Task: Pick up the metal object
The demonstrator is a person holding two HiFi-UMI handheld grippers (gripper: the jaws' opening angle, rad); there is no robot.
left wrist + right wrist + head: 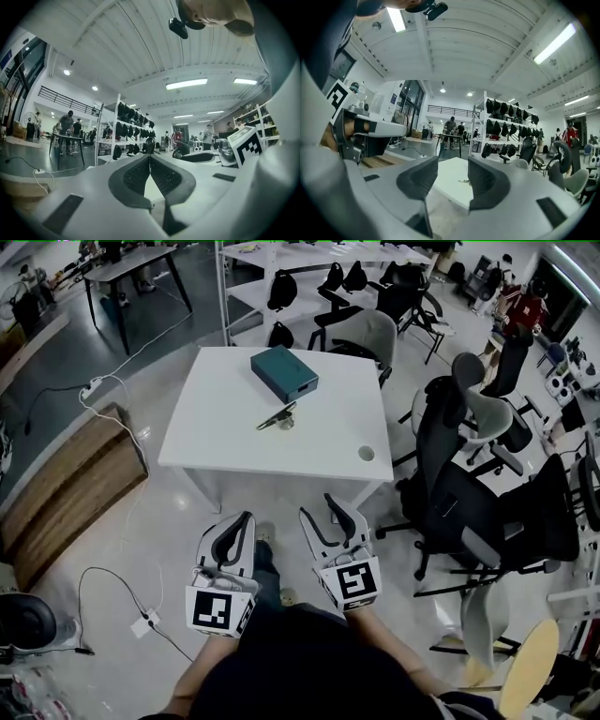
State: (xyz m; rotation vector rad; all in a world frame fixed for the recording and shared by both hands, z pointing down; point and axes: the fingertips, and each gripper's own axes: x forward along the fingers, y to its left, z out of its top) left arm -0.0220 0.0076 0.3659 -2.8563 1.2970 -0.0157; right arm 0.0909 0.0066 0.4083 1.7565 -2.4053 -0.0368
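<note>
Head view — metal object on table

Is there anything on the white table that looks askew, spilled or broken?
Nothing looks spilled or broken. The teal box sits turned at an angle to the edges of the white table, and the metal object near it lies diagonally too. Both seem only loosely set down.

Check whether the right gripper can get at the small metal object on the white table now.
Probably yes, once it moves in: the right gripper, open and empty, is short of the white table, with only bare tabletop before the small metal object; the teal rectangular box lies beyond.
</note>
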